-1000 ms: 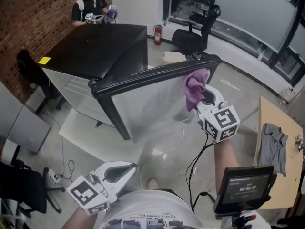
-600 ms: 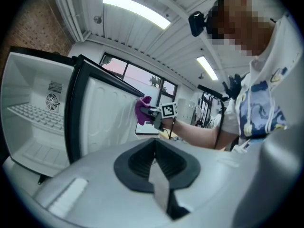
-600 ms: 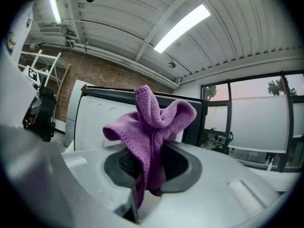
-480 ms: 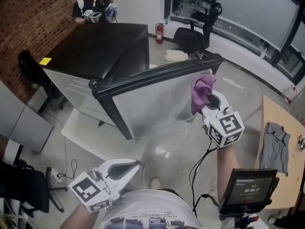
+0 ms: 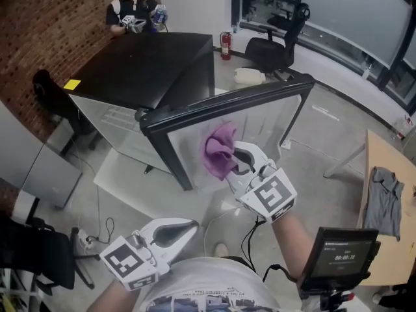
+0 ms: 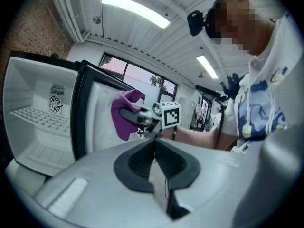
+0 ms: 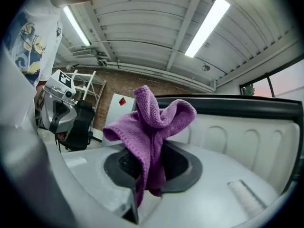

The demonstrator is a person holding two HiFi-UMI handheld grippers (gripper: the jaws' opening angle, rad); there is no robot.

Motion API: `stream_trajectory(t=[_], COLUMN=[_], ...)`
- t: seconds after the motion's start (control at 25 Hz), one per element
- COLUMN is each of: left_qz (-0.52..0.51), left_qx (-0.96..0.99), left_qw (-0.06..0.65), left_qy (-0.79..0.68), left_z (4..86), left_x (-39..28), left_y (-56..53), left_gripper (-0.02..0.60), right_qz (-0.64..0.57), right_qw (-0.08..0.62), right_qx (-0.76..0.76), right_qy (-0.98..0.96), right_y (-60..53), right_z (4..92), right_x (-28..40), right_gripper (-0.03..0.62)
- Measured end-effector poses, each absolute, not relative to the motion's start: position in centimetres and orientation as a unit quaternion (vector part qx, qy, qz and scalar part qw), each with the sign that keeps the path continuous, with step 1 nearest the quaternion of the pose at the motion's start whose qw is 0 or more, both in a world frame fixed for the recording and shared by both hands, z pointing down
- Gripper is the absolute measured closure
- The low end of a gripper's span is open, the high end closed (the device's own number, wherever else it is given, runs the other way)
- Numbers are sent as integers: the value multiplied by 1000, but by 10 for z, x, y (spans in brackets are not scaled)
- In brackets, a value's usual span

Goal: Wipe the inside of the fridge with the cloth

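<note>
Left gripper (image 5: pixel 184 226) low, close to the body, jaws pressed together with nothing between them; screen (image 5: pixel 338 255) on a stand at lower right of the head view. Right gripper (image 5: pixel 235 164) further out and higher, jaws clamped on the purple cloth (image 5: pixel 219 151); cloth bunched above the jaws, one fold hanging down between them in the right gripper view. Cloth held up at the white inner face of the open door (image 5: pixel 260 119), toward the hinge side; contact with the liner not clear from any view. Door rim black; moulded ribs show on the liner behind the cloth. Fridge (image 5: pixel 149 64) beyond, black top, a yellow note (image 5: pixel 71 84) near its left edge; left gripper view shows the white interior with a wire shelf (image 6: pixel 35 115) and a round fan grille (image 6: pixel 57 90). Grey garment (image 5: pixel 382 200) on a wooden table at right. Farthest: office chair (image 5: pixel 279 47), fire extinguisher (image 5: pixel 225 44), a person (image 5: pixel 133 8) by the brick wall.
</note>
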State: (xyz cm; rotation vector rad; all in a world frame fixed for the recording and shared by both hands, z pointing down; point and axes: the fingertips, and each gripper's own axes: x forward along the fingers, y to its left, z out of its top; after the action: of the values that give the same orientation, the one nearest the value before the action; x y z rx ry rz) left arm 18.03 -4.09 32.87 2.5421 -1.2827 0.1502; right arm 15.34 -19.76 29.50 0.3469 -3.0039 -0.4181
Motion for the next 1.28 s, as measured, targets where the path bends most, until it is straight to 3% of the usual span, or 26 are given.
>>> stream_trajectory(t=[0.44, 1.28], left_qz=[47, 58], left_qx=[866, 884], left_qw=[152, 147], left_qy=[-475, -440], left_z=[333, 335], left_x=[167, 200], left_y=[-25, -44], left_gripper=[572, 574], right_qz=[-137, -125], right_qw=[51, 84], right_qx=[68, 225], right_qy=[-987, -963], right_y=[-182, -299], right_z=[315, 328], right_x=[114, 235], right_gripper=[513, 513])
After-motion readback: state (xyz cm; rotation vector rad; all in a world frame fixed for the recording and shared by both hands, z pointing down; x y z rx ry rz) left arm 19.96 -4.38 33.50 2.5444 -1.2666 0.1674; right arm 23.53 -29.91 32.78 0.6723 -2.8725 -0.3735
